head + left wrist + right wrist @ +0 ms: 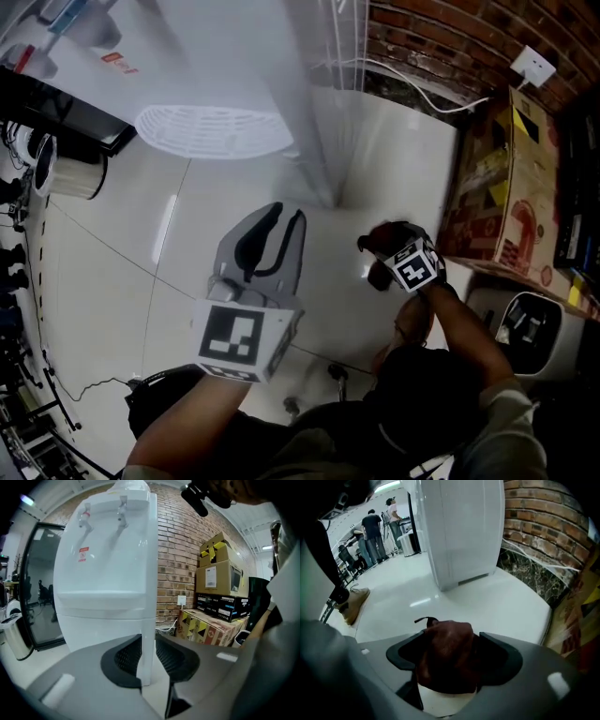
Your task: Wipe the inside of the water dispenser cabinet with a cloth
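1. The cloth [447, 653], dark reddish-brown and bunched into a wad, sits between the jaws of the right gripper [452, 639]. The jaws stand wide, and the wad fills the space and meets both pads, so it is gripped.
2. In the head view the cloth is over the floor [122, 281], to the right of the water dispenser [105, 573] and clear of it. It does not touch the cabinet.
3. The dispenser is white and upright, with two taps at the top. In the left gripper view its lower front is a plain white face.
4. The left gripper [148, 653] faces the dispenser's front right corner. Its jaws are only slightly apart and hold nothing; the dispenser's edge shows through the narrow gap. It is not in contact with the unit.
5. The person's right forearm [450, 323] runs from the lower edge of the head view up to the right gripper.
6. The floor is glossy white tile.
7. A brick wall [180, 550] stands behind and to the right of the dispenser. It carries a white socket [532, 66] with a white cable leading from it.
8. Cardboard boxes [218, 573] are stacked against the wall, right of the dispenser.
9. A metal bin [14, 634] stands to the dispenser's left.
10. Several people [372, 531] stand far back in the right gripper view.
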`<state>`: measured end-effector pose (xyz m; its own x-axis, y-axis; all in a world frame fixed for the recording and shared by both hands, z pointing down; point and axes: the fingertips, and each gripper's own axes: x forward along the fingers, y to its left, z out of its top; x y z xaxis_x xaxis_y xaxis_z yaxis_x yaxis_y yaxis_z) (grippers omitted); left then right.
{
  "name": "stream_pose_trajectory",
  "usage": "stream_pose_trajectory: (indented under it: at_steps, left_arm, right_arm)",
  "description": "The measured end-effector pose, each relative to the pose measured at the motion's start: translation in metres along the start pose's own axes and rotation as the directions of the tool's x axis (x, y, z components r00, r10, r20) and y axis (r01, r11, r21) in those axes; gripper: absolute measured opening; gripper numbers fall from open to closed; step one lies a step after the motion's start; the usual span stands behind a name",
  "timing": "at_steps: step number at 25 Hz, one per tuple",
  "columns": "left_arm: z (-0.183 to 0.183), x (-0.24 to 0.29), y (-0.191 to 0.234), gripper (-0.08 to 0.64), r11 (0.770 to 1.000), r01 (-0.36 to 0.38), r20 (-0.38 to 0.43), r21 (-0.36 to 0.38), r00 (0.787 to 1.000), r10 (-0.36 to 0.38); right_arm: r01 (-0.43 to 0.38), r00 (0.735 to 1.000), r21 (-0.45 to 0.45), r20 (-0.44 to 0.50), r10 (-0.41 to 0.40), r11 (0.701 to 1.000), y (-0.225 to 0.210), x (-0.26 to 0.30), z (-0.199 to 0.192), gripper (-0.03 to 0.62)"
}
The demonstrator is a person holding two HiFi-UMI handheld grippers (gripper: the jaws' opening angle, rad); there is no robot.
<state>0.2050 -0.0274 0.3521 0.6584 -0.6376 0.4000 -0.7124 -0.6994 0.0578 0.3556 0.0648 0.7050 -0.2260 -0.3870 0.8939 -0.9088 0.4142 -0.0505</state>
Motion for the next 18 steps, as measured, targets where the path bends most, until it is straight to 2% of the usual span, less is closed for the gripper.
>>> stream_pose_trajectory:
  at_steps: [5, 8, 9, 10, 11, 14, 18]
  left_arm:
    - [0.0, -0.013, 0.009, 0.071, 0.999, -0.033, 0.009, -0.022, 0.999, 0.033]
    - [0.0, -0.015, 0.009, 0.071, 0.999, -0.033, 0.008, -0.018, 0.999, 0.034]
    - [0.0, -0.014, 0.009, 0.071, 0.999, -0.032, 0.006, -0.013, 0.999, 0.032]
    - [0.001, -0.014, 0.009, 0.071, 0.999, -0.031, 0.006, -0.009, 1.0, 0.031]
    - [0.002, -0.013, 0.01, 0.077, 0.999, -0.031, 0.008, -0.004, 0.999, 0.031]
    - [0.008, -0.012, 0.012, 0.091, 0.999, -0.034, 0.031, 0.018, 0.999, 0.033]
    - [0.016, -0.013, 0.016, 0.123, 0.999, -0.035, 0.062, 0.037, 0.998, 0.032]
  right_arm:
    - [-0.023, 0.995, -0.018, -0.098, 0.022, 1.0, 0.001, 0.026, -0.023, 0.382]
    - [-0.039, 0.992, -0.026, -0.119, 0.036, 0.999, 0.004, 0.034, -0.029, 0.299]
    - [-0.047, 0.99, -0.018, -0.133, 0.044, 0.999, 0.007, 0.033, -0.032, 0.257]
    - [-0.055, 0.988, -0.012, -0.146, 0.052, 0.998, 0.011, 0.031, -0.032, 0.179]
    - [-0.059, 0.987, -0.011, -0.15, 0.056, 0.998, 0.014, 0.028, -0.03, 0.141]
    - [-0.06, 0.993, 0.004, -0.101, 0.06, 0.998, 0.019, 0.007, -0.012, 0.107]
    - [-0.002, 0.995, 0.02, 0.096, 0.0, 1.0, 0.008, -0.051, 0.051, 0.103]
